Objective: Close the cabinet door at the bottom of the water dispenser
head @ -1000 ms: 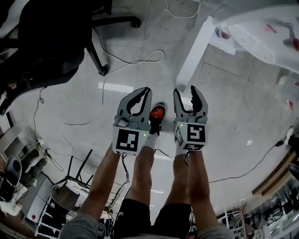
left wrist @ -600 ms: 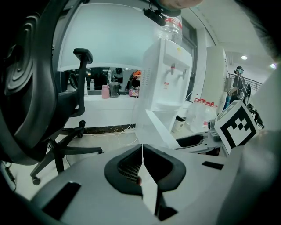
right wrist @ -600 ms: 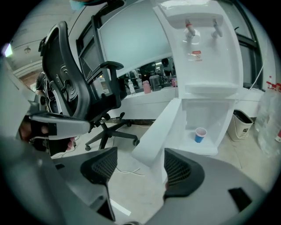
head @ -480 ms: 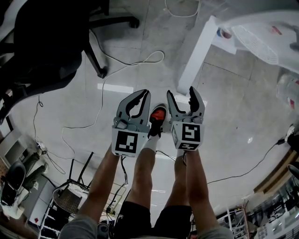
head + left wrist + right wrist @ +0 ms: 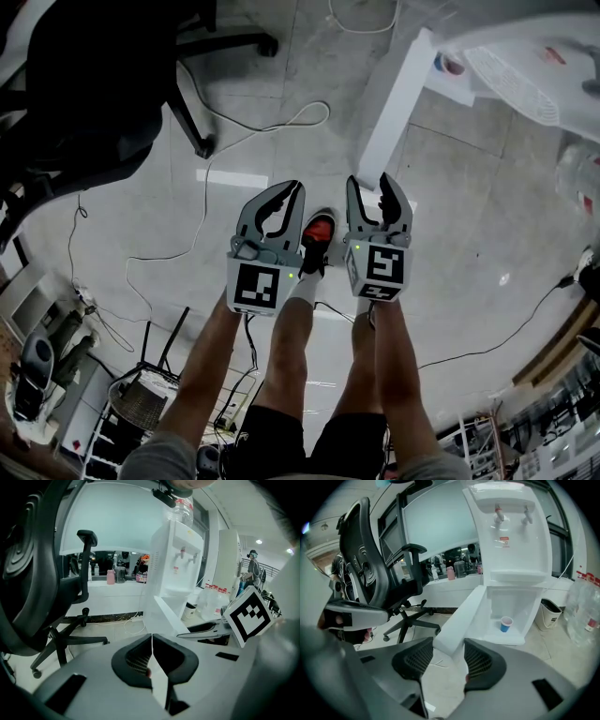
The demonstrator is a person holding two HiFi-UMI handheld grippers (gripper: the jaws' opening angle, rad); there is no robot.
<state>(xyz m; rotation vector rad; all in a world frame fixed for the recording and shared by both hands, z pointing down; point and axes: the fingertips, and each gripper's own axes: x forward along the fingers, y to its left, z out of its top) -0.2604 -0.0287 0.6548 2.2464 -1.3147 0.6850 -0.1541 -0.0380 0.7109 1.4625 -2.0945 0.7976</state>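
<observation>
The white water dispenser [image 5: 511, 522] stands ahead with its bottom cabinet door [image 5: 461, 616] swung wide open toward me. A blue cup [image 5: 505, 624] sits inside the cabinet. In the head view the door [image 5: 398, 103] is a white panel slanting across the floor beyond both grippers. My left gripper [image 5: 292, 187] is shut with nothing in it, its tips touching [image 5: 152, 637]. My right gripper [image 5: 368, 183] is open and its jaws are closing. Nothing is between them; the door edge only shows through the gap [image 5: 449, 644] from farther off. Neither gripper touches the door.
A black office chair [image 5: 94, 75] stands at the left. A cable [image 5: 253, 122] loops over the grey floor. A bin [image 5: 551, 613] and clear water jugs [image 5: 586, 611] are right of the dispenser. My legs and a red shoe [image 5: 317, 228] are below the grippers.
The right gripper's jaws spread wider half a second ago and have narrowed again. Both hands stay almost where they were; the left gripper remains shut.
</observation>
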